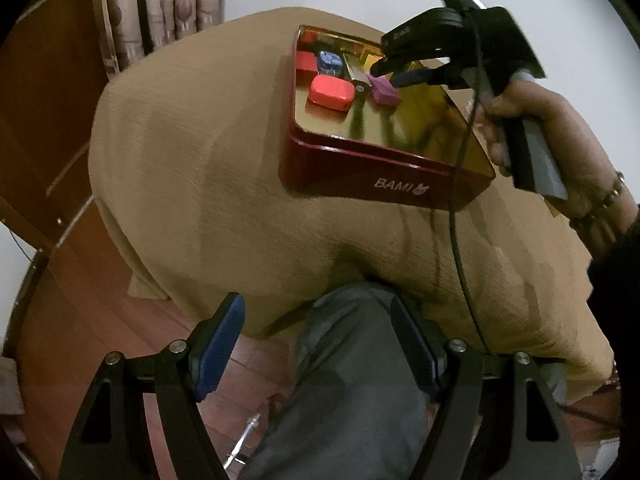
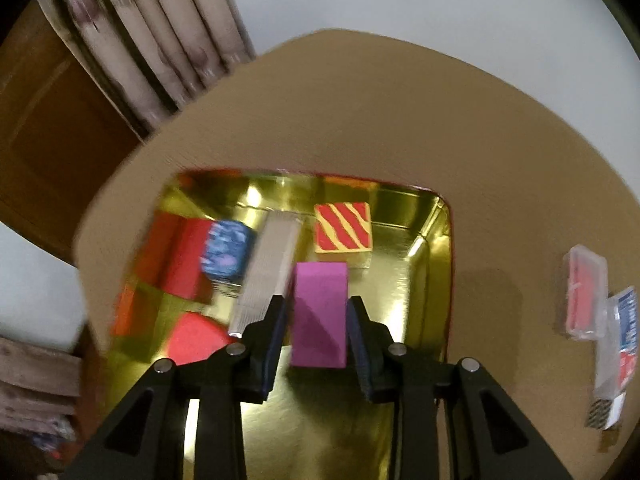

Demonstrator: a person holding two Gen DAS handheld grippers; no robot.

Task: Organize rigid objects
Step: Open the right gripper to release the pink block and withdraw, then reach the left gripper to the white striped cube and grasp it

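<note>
Right gripper (image 2: 318,320) straddling purple block (image 2: 320,312), red tin (image 1: 384,184) lettered "BAMI"

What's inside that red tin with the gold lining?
The red tin holds a purple block between the right gripper jaws, a striped block, a silver bar, a blue block and red blocks. The floor under them is hidden.
</note>
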